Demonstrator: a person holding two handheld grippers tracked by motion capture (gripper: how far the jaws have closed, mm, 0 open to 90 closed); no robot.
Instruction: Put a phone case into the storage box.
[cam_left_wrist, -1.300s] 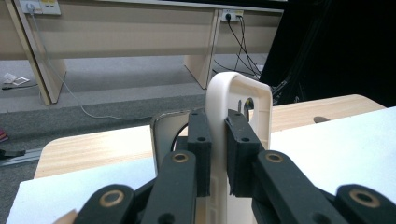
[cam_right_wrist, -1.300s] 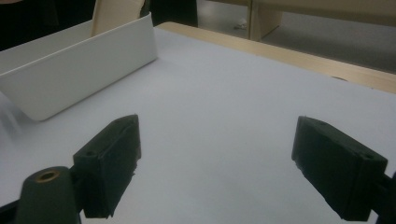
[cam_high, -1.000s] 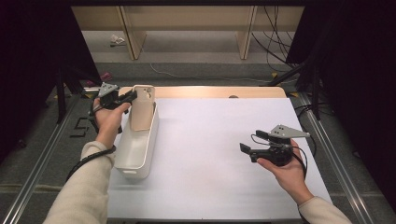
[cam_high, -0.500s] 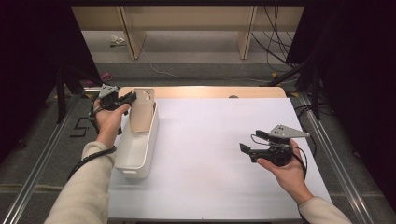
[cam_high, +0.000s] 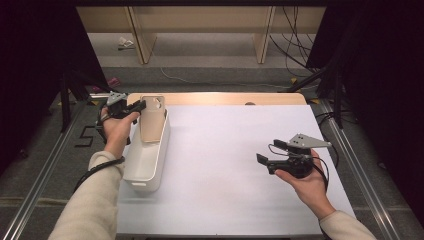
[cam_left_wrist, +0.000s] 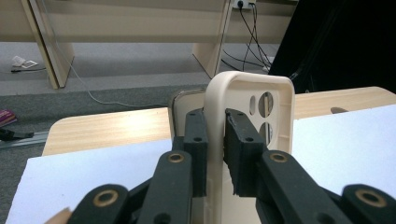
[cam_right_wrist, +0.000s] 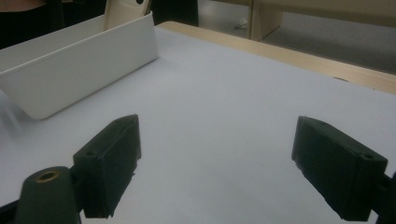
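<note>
The left gripper (cam_high: 137, 106) is pinching the phone case (cam_high: 152, 118) by its edge, standing it in the bin's (cam_high: 145, 165) far end; releasing remains. The right gripper (cam_high: 272, 154) is idling, fingers apart, over the table (cam_high: 225, 150).

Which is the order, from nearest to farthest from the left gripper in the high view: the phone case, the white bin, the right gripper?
1. Phone case: clamped between the fingers of the left gripper, at the bin's far end.
2. White bin: directly below and beside it, at the table's left edge.
3. Right gripper: far across the table, on the right side.
</note>
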